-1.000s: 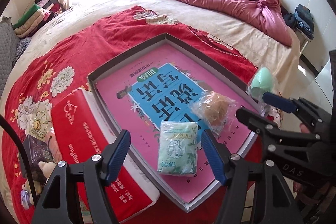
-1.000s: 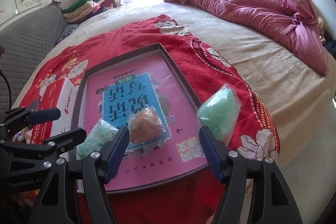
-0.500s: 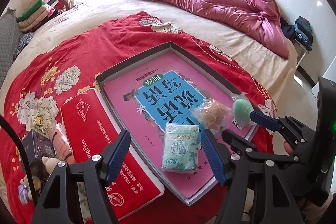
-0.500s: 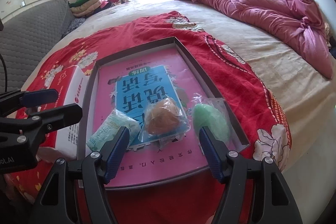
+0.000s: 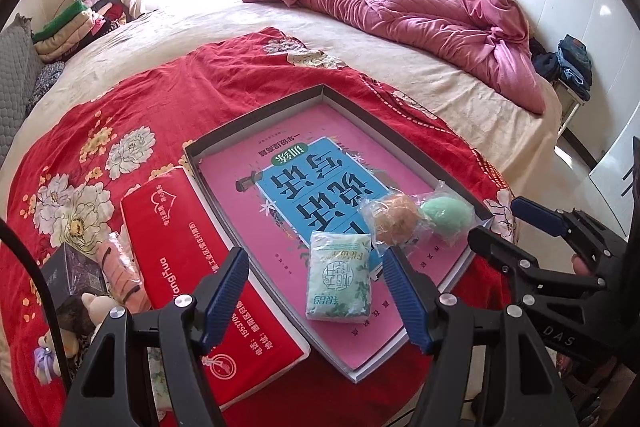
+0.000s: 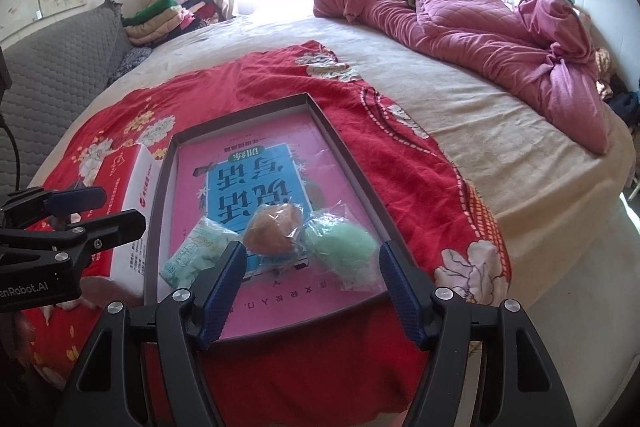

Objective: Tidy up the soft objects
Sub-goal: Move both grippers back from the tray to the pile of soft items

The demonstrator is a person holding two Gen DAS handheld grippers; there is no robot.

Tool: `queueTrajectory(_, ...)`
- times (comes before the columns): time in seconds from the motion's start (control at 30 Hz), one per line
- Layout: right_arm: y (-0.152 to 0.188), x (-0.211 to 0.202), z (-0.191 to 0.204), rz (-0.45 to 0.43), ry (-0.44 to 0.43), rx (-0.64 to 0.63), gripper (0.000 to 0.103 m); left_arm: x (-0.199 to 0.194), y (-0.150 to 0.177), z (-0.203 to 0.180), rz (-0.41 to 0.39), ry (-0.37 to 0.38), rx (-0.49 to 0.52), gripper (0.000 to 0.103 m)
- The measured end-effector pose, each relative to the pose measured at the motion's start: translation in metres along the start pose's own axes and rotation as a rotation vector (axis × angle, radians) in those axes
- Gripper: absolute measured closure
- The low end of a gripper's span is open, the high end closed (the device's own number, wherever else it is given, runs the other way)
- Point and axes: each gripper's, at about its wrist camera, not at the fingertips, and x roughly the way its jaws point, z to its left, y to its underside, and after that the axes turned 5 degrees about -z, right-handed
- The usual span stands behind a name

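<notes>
Plastic-wrapped soft items, 3 of them, sit in a row at the near end of the shallow box tray (image 5: pixel 256 115), on the pink book lining it: pale green tissue pack (image 5: pixel 339 277) nearest the tray's near-left side, tan ball (image 5: pixel 394 215) in the middle, green puff (image 6: pixel 340 247) by the near-right wall. Left gripper (image 5: pixel 316 291) hangs above w/ jaws wide, nothing btwn them; tissue pack lies straight ahead in its gap, long axis running along the fingers' pointing line, so the jaws would span its short width. Right gripper (image 6: pixel 310 289) also wide and empty, above the tray's near rim; ball and puff lie just ahead, puff toward its right finger. Judgement: tray row looks done. What's left is outside the tray's left wall: small plush toys (image 5: pixel 76 315) near the red carton (image 5: pixel 208 291). Left hand is nearer those.
</notes>
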Motion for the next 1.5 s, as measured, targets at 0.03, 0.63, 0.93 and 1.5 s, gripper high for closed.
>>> queueTrajectory(0.03,-0.001,-0.002,0.001,-0.001,0.002,-0.001,0.033,-0.003,0.000,0.000,-0.004,0.001,0.001,0.034)
queueTrajectory(0.63,-0.009,-0.055,0.028,-0.105,0.149,0.026,0.028,-0.052,0.008,0.009,-0.067,-0.024,0.006,0.026)
queueTrajectory(0.93,-0.022,-0.106,0.057,-0.221,0.154,0.023,0.027,-0.083,0.022,0.021,-0.101,-0.045,-0.005,0.026)
queueTrajectory(1.5,-0.044,-0.160,0.148,-0.354,0.011,-0.043,0.026,-0.151,0.038,0.086,-0.185,-0.128,-0.089,0.026)
